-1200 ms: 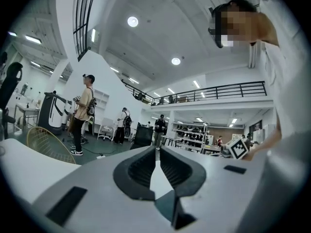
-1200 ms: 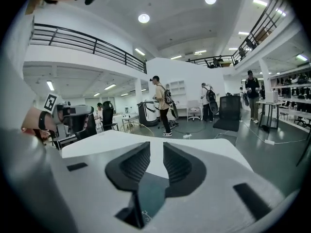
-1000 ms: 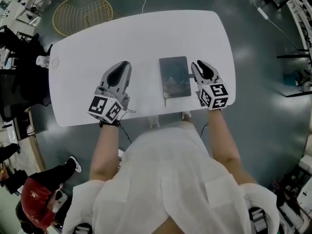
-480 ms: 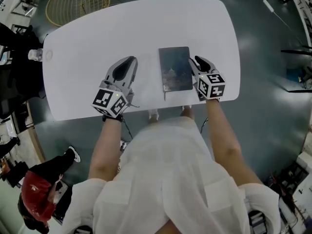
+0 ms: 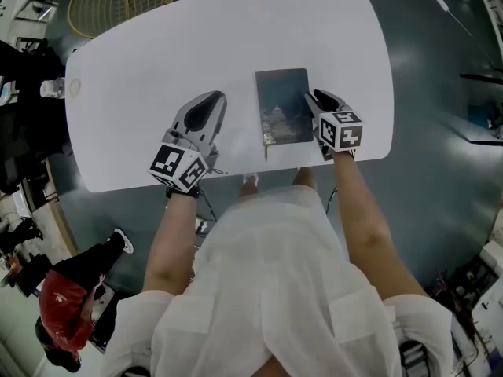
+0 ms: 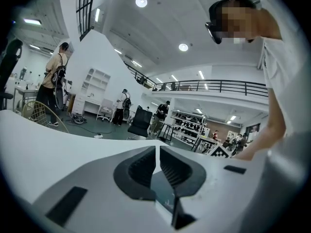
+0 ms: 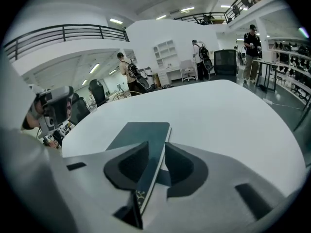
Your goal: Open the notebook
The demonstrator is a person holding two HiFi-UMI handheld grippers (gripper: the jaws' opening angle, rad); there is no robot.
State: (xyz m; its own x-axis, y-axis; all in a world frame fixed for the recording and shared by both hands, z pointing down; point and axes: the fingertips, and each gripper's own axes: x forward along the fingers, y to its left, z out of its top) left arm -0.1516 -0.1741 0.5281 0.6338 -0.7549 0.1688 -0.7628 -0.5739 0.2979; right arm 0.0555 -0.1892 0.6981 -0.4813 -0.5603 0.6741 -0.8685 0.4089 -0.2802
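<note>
We see the notebook lying closed and flat on the white table. It sits toward the near edge, with its dark cover up and its long sides running away from us. Our right gripper is at the notebook's right long edge and tilts down toward the table. In the right gripper view that edge runs straight up the gap between the jaws, from the near corner deep in the throat to the far corner beyond the tips. The left jaw stands over the cover and the right jaw over the bare table just beside the book. The jaws are apart and have just been closing a little. The gap on the right of the edge is clear, so nothing is clamped; we cannot tell whether the left pad brushes the cover. Our left gripper is to the left of the notebook with a strip of bare table between them, pointing away from us and slightly toward the book. In the left gripper view its jaws are all but together, with only a thin slit between the ribbed pads. Nothing is held there, and the notebook is outside them.
</note>
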